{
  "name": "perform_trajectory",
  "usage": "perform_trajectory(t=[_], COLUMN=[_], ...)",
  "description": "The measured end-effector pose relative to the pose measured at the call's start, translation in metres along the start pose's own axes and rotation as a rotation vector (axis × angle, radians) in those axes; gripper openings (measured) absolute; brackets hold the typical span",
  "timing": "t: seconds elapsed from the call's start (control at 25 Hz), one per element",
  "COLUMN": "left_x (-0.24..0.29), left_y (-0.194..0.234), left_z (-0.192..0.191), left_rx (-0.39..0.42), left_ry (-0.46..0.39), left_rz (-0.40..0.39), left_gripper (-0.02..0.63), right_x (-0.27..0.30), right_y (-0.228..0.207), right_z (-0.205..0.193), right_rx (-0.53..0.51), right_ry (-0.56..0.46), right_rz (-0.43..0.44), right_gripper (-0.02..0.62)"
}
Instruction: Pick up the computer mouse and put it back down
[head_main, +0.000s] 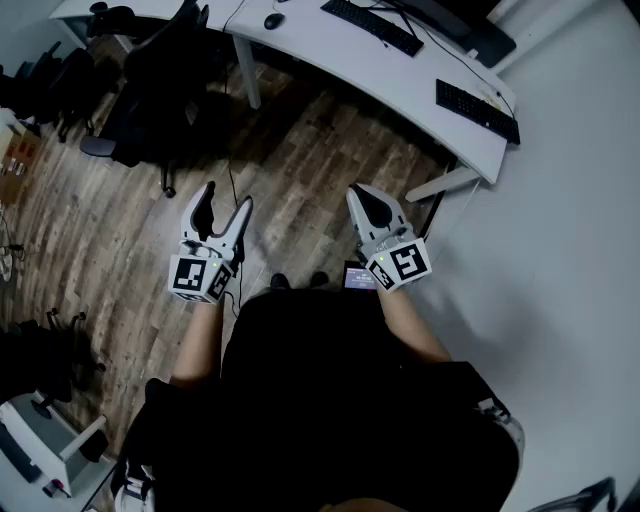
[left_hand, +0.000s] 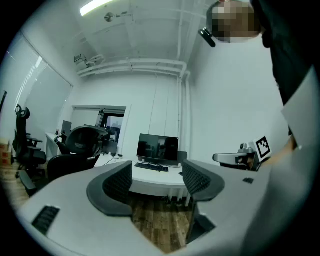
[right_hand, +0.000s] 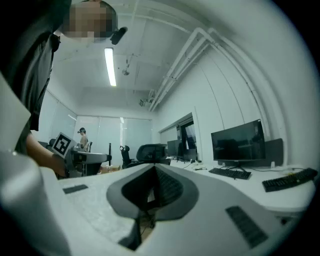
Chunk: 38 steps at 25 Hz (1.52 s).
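The brown wood-plank floor (head_main: 320, 150) gives the most open room: the person stands on a bare stretch of it, well apart from the long white curved table (head_main: 330, 55) that runs across the top of the head view. A cluster of black office chairs (head_main: 150, 70) crowds the left side near the table's left end, so the clearer approach looks to be straight ahead or from the right. On the table lie a black keyboard (head_main: 372, 25) towards the middle and a second black keyboard (head_main: 478, 108) near the right end, close to the front edge. The left gripper (head_main: 226, 200) is held level over the floor, its fingers (left_hand: 117, 182) spread wide with nothing between them. The right gripper (head_main: 358, 192) is also level, its fingers (right_hand: 170, 187) closed together on nothing. The small dark rounded computer mouse (head_main: 273, 20) sits on the table left of the first keyboard and apart from it, not far from the front edge. It is likely light, rigid and smooth-shelled, so it may slip. A hold across its two long sides at the waist seems safest, lifted straight up. With the edge near, it should go back down flat and away from the drop.
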<state>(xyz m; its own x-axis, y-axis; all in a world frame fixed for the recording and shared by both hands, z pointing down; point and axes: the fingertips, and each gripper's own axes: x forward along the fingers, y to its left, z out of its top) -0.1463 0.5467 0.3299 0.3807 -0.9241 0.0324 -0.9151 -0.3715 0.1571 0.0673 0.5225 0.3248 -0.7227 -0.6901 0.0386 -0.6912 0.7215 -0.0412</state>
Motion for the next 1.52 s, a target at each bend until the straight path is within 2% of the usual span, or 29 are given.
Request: perform_trajectory(t=[0.16,0.44,0.6,0.96,1.52], left_x=[0.018,0.034,0.047,0.07,0.089], left_y=[0.0,-0.025,-0.039,-0.065,-0.079], left_z=[0.006,0.0,-0.001,-0.008,-0.026], left_rx=[0.014,0.001,0.02,0.009,-0.009], left_ry=[-0.043,-0.039,-0.037,-0.012,0.004], left_rz=[0.04,0.023,0.016,-0.007,0.037], left_gripper=[0.293,0.293,0.293,0.293,0.293], right_x=[0.008,-0.019,-0.026,-0.04,-0.06], right_y=[-0.033,-0.063,-0.079,-0.105,-0.148], right_z=[0.0,-0.002,-0.007,-0.012,-0.034], right_rx=[-0.006,0.044,0.014,0.031,0.077], right_ry=[-0.025,-0.086,-0.062,-0.057,-0.042], right_rz=[0.017,-0.005,-0.026,-0.016,-0.024], right_gripper=[0.003,0.003,0.003,0.003,0.003])
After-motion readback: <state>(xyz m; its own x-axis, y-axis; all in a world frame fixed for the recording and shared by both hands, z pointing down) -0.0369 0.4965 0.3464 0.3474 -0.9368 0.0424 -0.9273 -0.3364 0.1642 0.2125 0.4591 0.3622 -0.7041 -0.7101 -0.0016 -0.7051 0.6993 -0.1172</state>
